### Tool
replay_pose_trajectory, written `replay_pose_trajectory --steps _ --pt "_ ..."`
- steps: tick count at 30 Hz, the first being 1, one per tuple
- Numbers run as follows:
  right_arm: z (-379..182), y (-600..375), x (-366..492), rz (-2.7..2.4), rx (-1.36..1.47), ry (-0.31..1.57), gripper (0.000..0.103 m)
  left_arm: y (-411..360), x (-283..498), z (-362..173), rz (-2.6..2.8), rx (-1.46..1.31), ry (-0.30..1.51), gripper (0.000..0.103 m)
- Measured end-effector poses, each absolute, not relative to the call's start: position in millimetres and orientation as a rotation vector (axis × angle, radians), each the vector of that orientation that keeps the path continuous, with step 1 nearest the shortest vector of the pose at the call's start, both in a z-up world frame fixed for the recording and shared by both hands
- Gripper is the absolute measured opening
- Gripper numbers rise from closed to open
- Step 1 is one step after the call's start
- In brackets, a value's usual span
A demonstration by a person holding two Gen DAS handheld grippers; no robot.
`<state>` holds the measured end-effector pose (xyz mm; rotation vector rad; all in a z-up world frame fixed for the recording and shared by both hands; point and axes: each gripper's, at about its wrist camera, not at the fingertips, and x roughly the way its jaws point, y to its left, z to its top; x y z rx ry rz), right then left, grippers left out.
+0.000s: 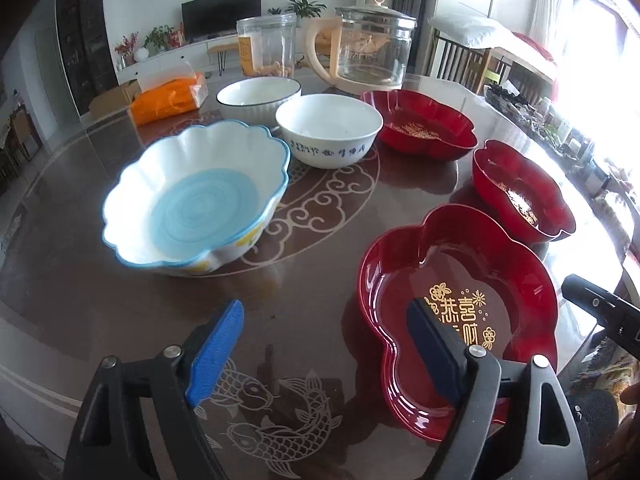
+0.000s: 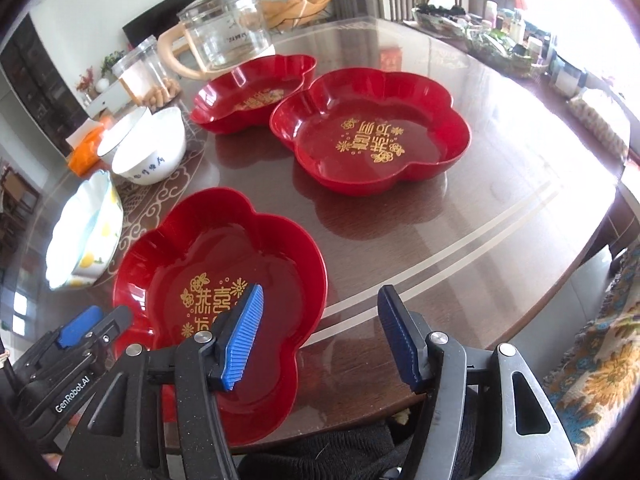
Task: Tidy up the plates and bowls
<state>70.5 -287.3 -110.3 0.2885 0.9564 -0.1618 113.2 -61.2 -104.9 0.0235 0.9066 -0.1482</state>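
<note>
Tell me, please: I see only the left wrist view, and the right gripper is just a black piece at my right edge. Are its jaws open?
Observer: Yes. The right gripper has open jaws and they hold nothing.
Operator: How do they stand against the nearest red plate?
Observer: One blue pad is over the inside of the nearest red plate. The other pad is outside its rim, over the table. I see no contact.
Operator: I see the middle red plate only from the side. Does anything lie in it?
Observer: No. The middle red plate is empty; its floor shows only gold print.
</note>
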Motion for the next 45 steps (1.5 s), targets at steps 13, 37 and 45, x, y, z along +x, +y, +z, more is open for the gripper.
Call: replay_pose_trajectory --steps 13,37,45 --pt "25.6 -279.6 0.3 -0.291 0.451 0.787 0.065 -63.7 99.1 -74.5 -0.181 0.047 0.880 0.084" --pt "149.3 -230.1 -73.9 -0.026 0.583 0.720 0.076 -3.4 94.5 -74.1 -0.094 -0.051 0.926 0.084" --pt "152.7 -215.0 -64.3 0.052 0.567 0.747 0.076 -2.0 94.5 -77.4 -0.105 -0.057 0.943 0.084"
